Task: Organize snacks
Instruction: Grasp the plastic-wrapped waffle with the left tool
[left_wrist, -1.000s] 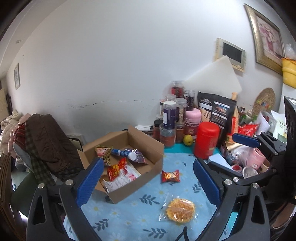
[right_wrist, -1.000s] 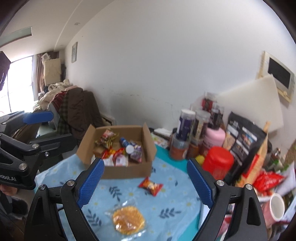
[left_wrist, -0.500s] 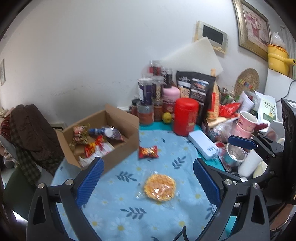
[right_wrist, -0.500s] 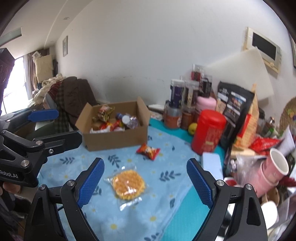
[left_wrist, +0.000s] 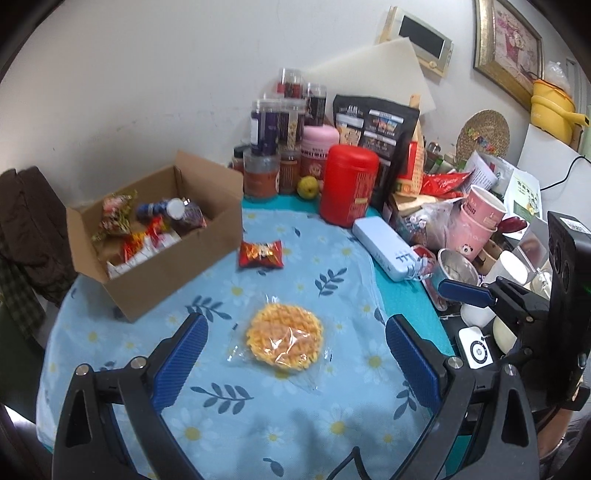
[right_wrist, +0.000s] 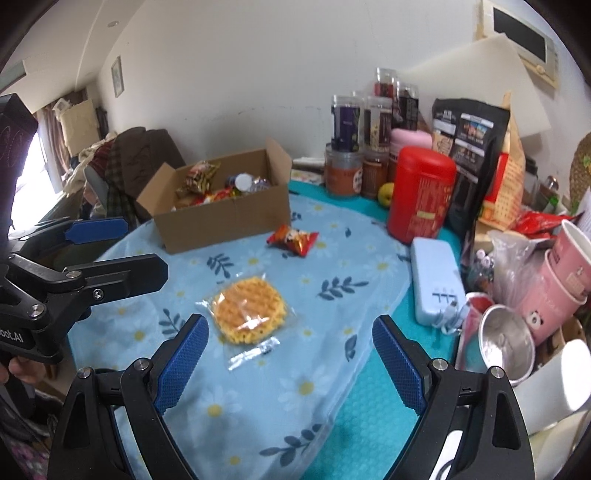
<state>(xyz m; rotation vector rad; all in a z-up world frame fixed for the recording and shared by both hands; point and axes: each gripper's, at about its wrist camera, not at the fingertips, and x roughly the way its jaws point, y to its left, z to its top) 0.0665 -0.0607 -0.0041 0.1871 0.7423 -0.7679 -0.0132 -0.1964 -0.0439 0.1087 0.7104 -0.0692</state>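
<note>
On the blue floral cloth (left_wrist: 207, 413), near the middle of the table, a round yellow waffle snack (left_wrist: 283, 341) is seen sealed in a clear wrapper, its long axis running from the far left corner to a crimped tail at the near right. It lies just ahead of the left gripper (left_wrist: 293, 343), centred between the spread blue fingers (left_wrist: 177, 363), with nothing pinched. From the right gripper (right_wrist: 290, 349) the same packet is found ahead and towards the left finger, the jaws likewise held wide and empty; the left gripper is judged the better aligned, though neither is touching it. Farther off, a small red snack packet (left_wrist: 261, 253) rests just right of the cardboard box (left_wrist: 177, 273), which already holds several wrapped snacks and a small bottle. Behind, a red canister (left_wrist: 347, 184), stacked jars and a black bag (left_wrist: 373, 136) are crowded against the wall; their printing is too small to be read. Only a fragment ending in "AI" can be made out on the left gripper's body in the right wrist view.
</note>
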